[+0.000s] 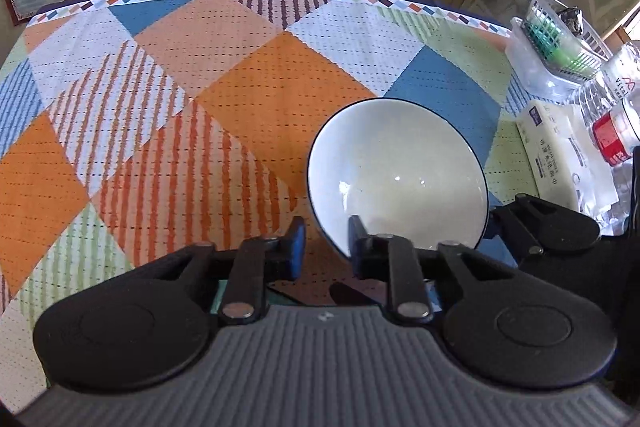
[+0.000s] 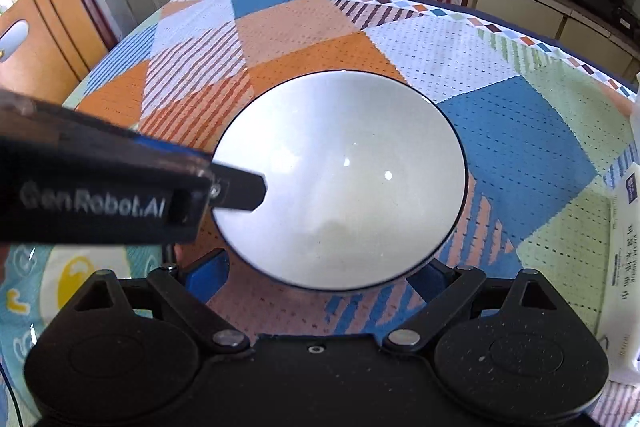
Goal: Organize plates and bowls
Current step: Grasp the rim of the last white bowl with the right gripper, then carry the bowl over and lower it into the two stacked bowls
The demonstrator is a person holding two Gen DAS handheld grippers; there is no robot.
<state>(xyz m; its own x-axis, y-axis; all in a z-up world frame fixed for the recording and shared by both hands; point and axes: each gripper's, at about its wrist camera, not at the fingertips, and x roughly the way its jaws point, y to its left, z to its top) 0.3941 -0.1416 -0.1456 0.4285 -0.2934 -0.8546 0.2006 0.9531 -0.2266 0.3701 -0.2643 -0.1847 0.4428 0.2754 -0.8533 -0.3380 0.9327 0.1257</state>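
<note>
White glazed ceramic bowl with dark rim [image 2: 340, 183] sits on the patchwork-cloth counter [image 2: 520, 131]. Your left tool [image 1: 324, 247] pinches its near-left rim, one finger inside. Right tool [image 2: 320, 275], jaws spread wide, straddles its near side.

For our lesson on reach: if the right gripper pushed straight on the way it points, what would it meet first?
The round white ceramic bowl with a dark rim, directly ahead of the right gripper. Its near edge covers the jaw tips, so they may already touch.

Black tongs [image 1: 322, 247] with blue pads, silver pivot screws and white "GenRobot.AI" lettering.
</note>
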